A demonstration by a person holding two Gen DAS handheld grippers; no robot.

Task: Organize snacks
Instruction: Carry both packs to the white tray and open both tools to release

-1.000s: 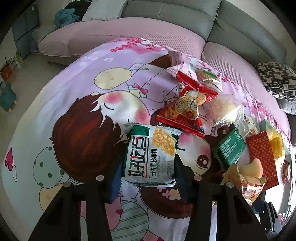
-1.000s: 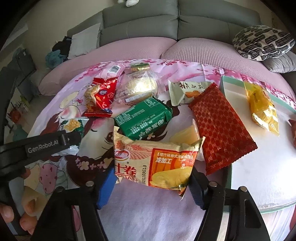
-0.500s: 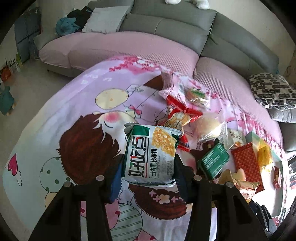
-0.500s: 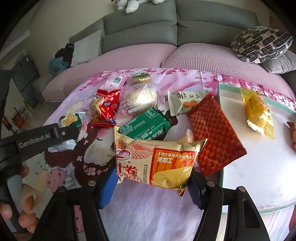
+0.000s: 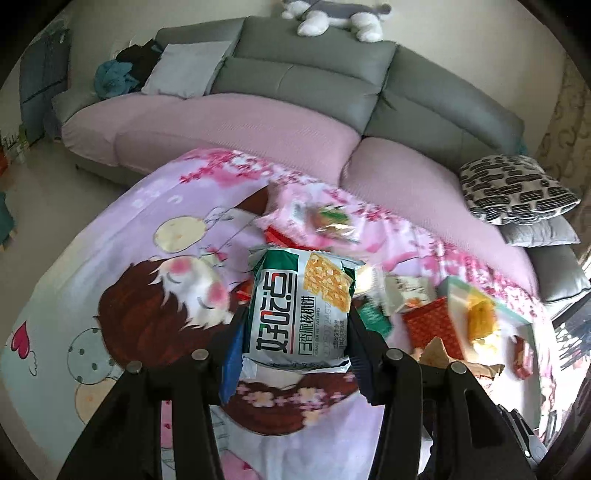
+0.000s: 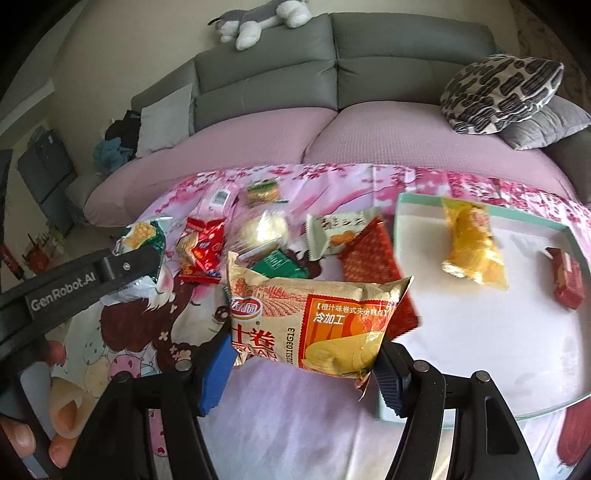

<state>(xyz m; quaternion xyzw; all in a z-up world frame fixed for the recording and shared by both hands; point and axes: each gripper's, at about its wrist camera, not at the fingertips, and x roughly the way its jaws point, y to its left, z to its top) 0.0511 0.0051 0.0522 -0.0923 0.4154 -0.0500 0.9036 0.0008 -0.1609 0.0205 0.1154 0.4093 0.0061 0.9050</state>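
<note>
White-green cracker packet [image 5: 299,306] and yellow-orange roll-cake packet [image 6: 314,325], both held aloft.

Grey sofa [image 5: 314,85], plush toy [image 6: 258,22] atop, patterned cushion [image 6: 498,92] right.

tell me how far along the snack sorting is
Done: a yellow packet and a small red packet lie in the white tray. In hand: the left hand-held gripper grips a green-white cracker pack, the right hand-held gripper an orange roll-cake pack. Left: several packets on the pink cloth, including the red patterned pouch.

"GenRobot.AI" on left gripper [image 6: 146,258]; "冷加工" on yellow packet [image 6: 314,325].
</note>
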